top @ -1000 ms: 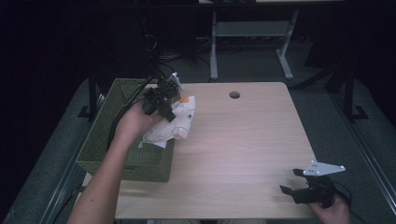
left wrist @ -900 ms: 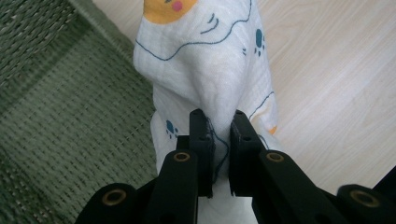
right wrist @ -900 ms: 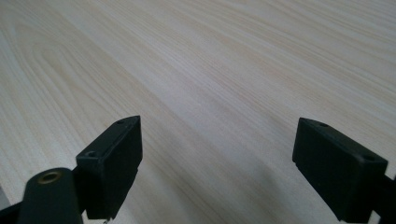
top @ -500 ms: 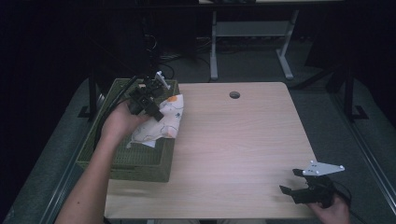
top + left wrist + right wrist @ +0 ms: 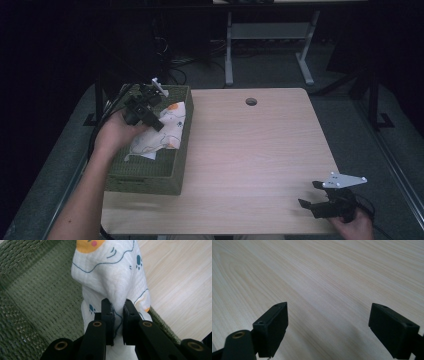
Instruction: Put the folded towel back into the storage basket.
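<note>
A white cloth (image 5: 160, 132) printed with an orange face and blue paw marks hangs over the green woven basket (image 5: 142, 175) at the table's left edge. My left gripper (image 5: 150, 117) is shut on a fold of the cloth (image 5: 110, 280), pinched between its two black jaws, just inside the basket's right wall (image 5: 160, 317). My right gripper (image 5: 312, 200) rests low at the table's near right corner. It stands wide open (image 5: 328, 322) over bare wood, with nothing between its fingers.
The light wooden table (image 5: 260, 150) has a round cable hole (image 5: 251, 101) near its far edge. Grey floor and the legs of a metal frame (image 5: 265, 45) lie beyond the table. The basket's woven floor (image 5: 37, 297) lies under the cloth.
My left gripper has carried the cloth leftwards from the table's edge to above the basket. The right gripper has stayed where it was.
</note>
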`<action>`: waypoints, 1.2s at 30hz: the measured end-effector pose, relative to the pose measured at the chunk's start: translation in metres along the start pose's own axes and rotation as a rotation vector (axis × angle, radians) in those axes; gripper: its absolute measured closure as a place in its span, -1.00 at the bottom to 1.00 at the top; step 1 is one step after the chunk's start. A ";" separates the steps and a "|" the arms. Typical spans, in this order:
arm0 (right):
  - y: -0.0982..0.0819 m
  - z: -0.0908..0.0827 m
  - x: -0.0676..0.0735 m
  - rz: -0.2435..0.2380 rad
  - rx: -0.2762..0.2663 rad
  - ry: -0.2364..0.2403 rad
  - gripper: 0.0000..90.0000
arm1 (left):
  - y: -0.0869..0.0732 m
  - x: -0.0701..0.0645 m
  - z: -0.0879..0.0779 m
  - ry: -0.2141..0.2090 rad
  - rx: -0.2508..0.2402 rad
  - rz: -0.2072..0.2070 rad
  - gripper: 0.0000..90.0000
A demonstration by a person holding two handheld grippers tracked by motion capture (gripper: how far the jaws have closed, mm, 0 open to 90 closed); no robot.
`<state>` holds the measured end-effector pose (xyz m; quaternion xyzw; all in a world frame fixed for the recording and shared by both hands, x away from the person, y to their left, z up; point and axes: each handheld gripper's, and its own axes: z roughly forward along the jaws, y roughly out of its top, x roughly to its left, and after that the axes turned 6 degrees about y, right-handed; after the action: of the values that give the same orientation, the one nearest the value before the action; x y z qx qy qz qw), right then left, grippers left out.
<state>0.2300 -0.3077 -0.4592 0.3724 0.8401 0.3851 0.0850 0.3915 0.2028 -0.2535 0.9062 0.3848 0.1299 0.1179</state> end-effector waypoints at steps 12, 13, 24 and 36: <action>-0.001 -0.001 0.002 0.006 0.000 -0.004 -0.65 | -0.018 0.017 0.003 0.005 0.003 -0.016 0.83; 0.000 -0.001 0.002 0.007 0.001 -0.006 -0.65 | -0.019 0.018 0.004 0.004 0.004 -0.018 0.83; 0.001 0.001 0.002 0.003 0.010 -0.003 -0.65 | -0.030 0.025 0.023 -0.004 0.013 0.007 0.83; 0.000 0.001 0.001 0.006 0.017 0.002 -0.65 | -0.037 0.032 0.046 -0.015 0.051 0.029 0.82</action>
<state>0.2293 -0.3067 -0.4596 0.3753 0.8423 0.3786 0.0798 0.4030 0.2459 -0.3038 0.9153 0.3740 0.1148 0.0957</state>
